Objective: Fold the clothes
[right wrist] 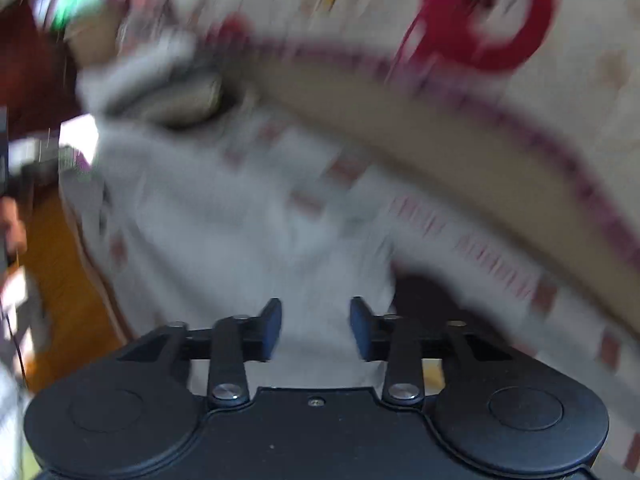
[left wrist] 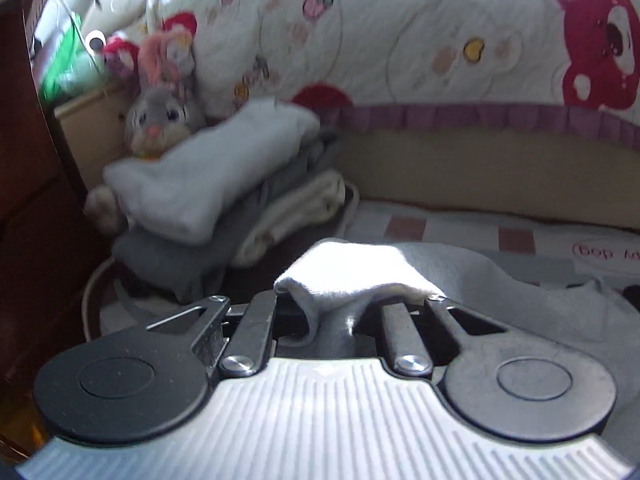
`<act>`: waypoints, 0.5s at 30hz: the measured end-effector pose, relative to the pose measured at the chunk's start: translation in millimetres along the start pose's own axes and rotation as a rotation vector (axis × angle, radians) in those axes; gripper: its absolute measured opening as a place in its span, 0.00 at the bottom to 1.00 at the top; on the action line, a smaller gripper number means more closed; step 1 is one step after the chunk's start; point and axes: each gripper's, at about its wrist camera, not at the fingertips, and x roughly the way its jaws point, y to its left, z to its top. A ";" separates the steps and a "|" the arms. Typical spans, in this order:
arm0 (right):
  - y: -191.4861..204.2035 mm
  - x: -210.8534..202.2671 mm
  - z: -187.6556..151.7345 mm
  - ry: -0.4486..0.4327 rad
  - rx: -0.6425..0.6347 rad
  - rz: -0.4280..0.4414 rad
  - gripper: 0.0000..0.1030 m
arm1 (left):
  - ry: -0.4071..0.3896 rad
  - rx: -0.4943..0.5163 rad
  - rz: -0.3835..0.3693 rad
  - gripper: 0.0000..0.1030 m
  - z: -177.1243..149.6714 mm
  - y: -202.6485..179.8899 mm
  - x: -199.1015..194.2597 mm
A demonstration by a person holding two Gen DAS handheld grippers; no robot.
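A pale grey garment is bunched between the jaws of my left gripper, which is shut on its folded edge; the fingertips are hidden under the cloth. The rest of the garment trails off to the right over the bed. In the blurred right wrist view the same grey garment lies spread on the checked sheet. My right gripper hangs above it, open, with its blue pads apart and nothing pinched between them.
A stack of folded clothes sits at the left in a round basket, with a plush rabbit behind it. A bear-print quilt is heaped along the back. Dark wooden furniture closes off the left side.
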 end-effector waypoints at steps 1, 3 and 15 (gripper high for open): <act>0.1 15.8 -11.3 0.032 0.016 0.024 0.43 | 0.010 -0.001 0.000 0.11 -5.6 1.3 6.0; -3.9 44.9 -33.7 0.086 0.087 0.082 0.43 | 0.028 -0.011 -0.004 0.11 -13.1 3.5 16.9; -33.2 106.2 -110.5 0.100 0.589 0.212 0.50 | -0.010 0.009 -0.017 0.11 -28.1 -5.4 59.0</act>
